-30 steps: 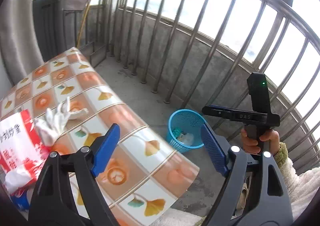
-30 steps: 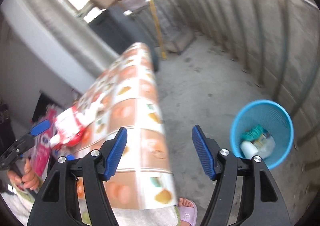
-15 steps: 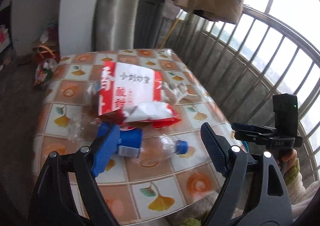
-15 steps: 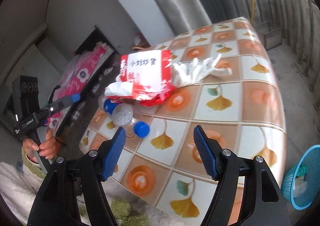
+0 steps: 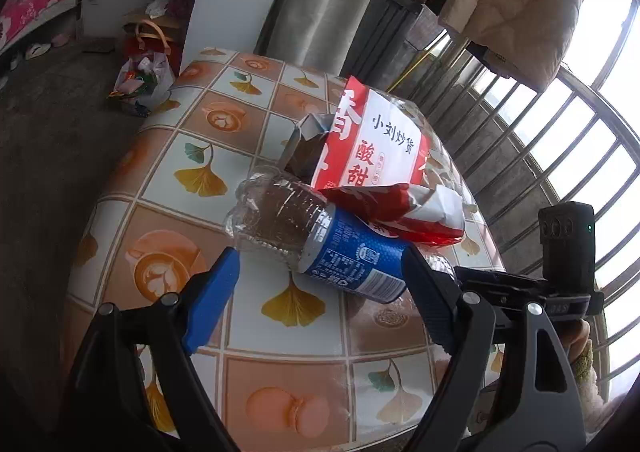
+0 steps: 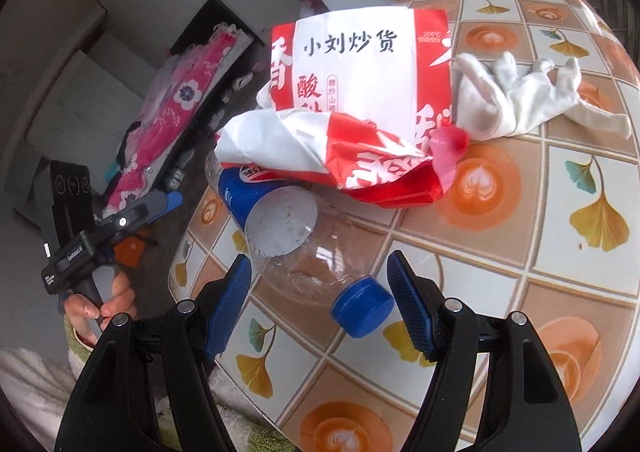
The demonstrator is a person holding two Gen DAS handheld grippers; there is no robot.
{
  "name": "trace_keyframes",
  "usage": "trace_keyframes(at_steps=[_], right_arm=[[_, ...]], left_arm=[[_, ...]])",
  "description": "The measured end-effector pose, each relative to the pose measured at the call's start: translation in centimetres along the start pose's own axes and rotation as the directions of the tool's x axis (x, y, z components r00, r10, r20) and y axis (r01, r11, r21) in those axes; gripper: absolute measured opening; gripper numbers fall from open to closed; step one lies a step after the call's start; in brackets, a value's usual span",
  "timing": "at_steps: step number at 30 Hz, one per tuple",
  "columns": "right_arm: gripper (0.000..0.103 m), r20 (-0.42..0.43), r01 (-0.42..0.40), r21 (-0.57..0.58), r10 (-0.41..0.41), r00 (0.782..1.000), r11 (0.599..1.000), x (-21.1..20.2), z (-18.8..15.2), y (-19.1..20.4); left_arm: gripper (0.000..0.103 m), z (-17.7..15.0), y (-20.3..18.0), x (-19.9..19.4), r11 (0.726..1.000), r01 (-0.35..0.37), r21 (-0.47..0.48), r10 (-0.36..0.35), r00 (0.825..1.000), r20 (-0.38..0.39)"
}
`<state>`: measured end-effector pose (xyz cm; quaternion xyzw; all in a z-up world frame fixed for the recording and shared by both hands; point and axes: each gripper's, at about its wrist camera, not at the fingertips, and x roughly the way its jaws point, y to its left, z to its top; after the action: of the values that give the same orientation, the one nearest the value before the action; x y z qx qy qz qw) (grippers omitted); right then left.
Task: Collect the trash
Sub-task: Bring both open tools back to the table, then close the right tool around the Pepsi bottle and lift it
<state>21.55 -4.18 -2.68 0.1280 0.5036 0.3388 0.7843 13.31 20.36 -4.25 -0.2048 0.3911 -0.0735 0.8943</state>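
Evidently both tongs are lining up on the same piece of trash. A clear plastic bottle (image 5: 320, 240) with a blue label is lying on its side on the bench (image 5: 192, 131), whose cloth is patterned with ginkgo leaves and coffee cups. Its crumpled base is pointing toward the left tongs (image 5: 316, 304), and its blue cap (image 6: 362, 310) is pointing toward the right tongs (image 6: 320, 304).

Both pairs are standing wide apart and gripping nothing. The right tongs are straddling the neck end, with the cap sitting between the blue pads, so a squeeze there looks like the likely next move. The left tongs are hovering just short of the labelled middle.

A red and white snack bag (image 6: 360, 99) is lying partly over the far side of the bottle, which is probably why the approach is coming from the free ends. Lifting the bottle could drag or tip that bag. A white glove (image 6: 520, 95) is lying beside the bag, touching its edge. No bin is showing in either view.
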Motion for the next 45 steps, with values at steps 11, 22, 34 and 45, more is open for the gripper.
trace_keyframes(at_steps=[11, 22, 34, 45], right_arm=[[0.069, -0.078, -0.059, -0.11, 0.051, 0.996, 0.992, 1.5, 0.2, 4.3], [0.064, -0.157, -0.082, -0.108, 0.064, 0.986, 0.991, 7.2, 2.8, 7.0], [0.059, -0.184, -0.124, -0.09, 0.105, 0.977, 0.988, 9.3, 2.4, 8.5], [0.061, -0.198, -0.094, -0.168, 0.06, 0.978, 0.981, 10.8, 1.9, 10.3]], left_arm=[[0.065, -0.1, 2.3, 1.7, 0.998, -0.015, -0.069, 0.013, 1.0, -0.024], [0.051, -0.9, 3.4, 1.4, 0.994, 0.026, -0.104, -0.029, 0.999, -0.029], [0.044, -1.3, 3.8, 0.3, 0.991, 0.012, -0.13, -0.015, 1.0, -0.025], [0.039, -1.9, 2.9, -0.6, 0.993, -0.006, -0.122, 0.001, 0.999, -0.04]])
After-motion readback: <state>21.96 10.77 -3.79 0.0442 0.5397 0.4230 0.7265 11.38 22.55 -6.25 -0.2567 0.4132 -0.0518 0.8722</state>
